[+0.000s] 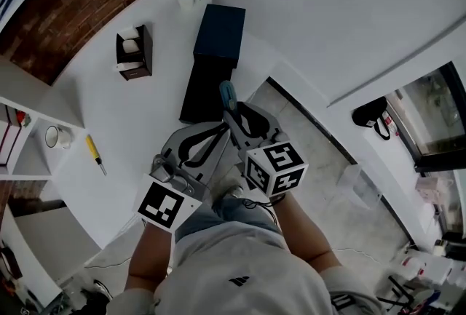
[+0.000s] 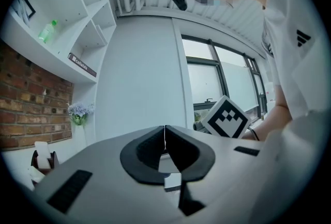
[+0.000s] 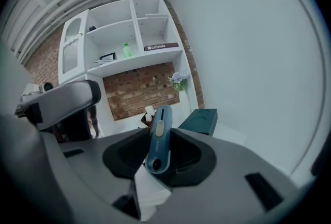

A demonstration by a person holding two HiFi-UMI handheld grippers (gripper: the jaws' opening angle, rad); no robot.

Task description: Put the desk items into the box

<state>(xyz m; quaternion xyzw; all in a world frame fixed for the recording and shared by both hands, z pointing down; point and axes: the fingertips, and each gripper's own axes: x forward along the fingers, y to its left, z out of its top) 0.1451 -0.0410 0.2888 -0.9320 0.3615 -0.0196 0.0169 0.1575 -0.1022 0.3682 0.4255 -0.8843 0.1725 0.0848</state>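
A grey shirt (image 1: 240, 277) is seen closest under the head camera, and just ahead of it both grippers are held over the near edge of the desk (image 1: 124, 117), short of the dark blue box (image 1: 220, 31). The left gripper (image 2: 164, 135) is pressed together on nothing. The right gripper (image 3: 156, 139) is pinched on a blue utility knife (image 3: 161, 117), which is gripped near its lower end and stands up between the pads, pointed toward the box. The knife is judged light, stiff and smooth-sided, so it could pivot in the pads. A hold across its flat sides nearer the middle is to be preferred. A black flat piece (image 1: 202, 92) lies on the person's side of the box, and whether it is a lid cannot be told. Well left of the box, a yellow-handled tool (image 1: 95, 152) and a dark holder (image 1: 133, 52) are seen on the desk. Right of the box the desk edge drops close by to the floor, so open room is found on its left
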